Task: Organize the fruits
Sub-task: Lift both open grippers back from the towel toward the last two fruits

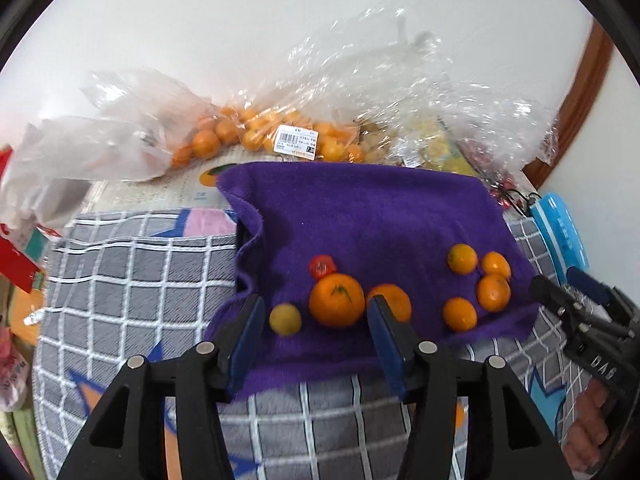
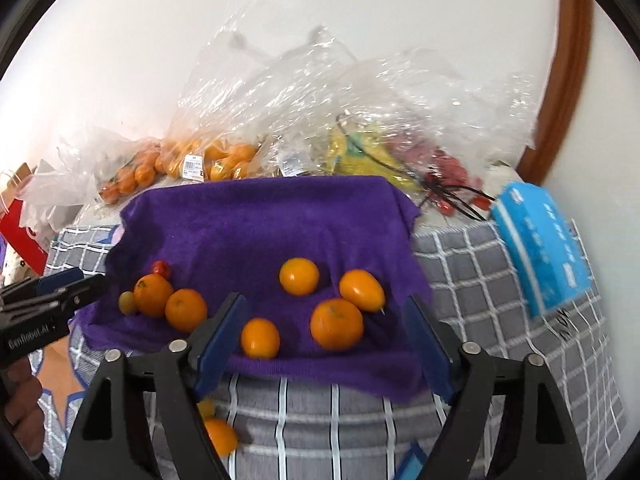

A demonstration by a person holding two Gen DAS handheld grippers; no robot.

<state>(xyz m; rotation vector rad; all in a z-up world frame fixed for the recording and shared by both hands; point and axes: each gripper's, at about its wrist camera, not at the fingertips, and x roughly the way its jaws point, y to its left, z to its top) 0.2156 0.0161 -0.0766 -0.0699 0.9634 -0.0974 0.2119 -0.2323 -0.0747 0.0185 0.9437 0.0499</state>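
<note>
A purple towel (image 1: 360, 216) (image 2: 272, 220) lies on a grey checked cloth. On its left part sit a large orange (image 1: 337, 300) (image 2: 153, 295), a second orange (image 1: 394, 300) (image 2: 186, 309), a small red tomato (image 1: 321, 266) (image 2: 161, 268) and a small yellow-green fruit (image 1: 285, 319) (image 2: 127, 302). On its right part sits a group of several small oranges (image 1: 494, 292) (image 2: 337, 323). My left gripper (image 1: 316, 316) is open and empty, its jaws on either side of the large orange and the yellow-green fruit. My right gripper (image 2: 328, 312) is open and empty, just before the right group.
Clear plastic bags of oranges (image 1: 248, 136) (image 2: 208, 160) and other fruit (image 2: 440, 168) lie behind the towel against the white wall. A blue tissue pack (image 2: 540, 240) (image 1: 560, 232) lies at the right. An orange (image 2: 220, 436) lies on the checked cloth (image 1: 140, 280) under the right gripper.
</note>
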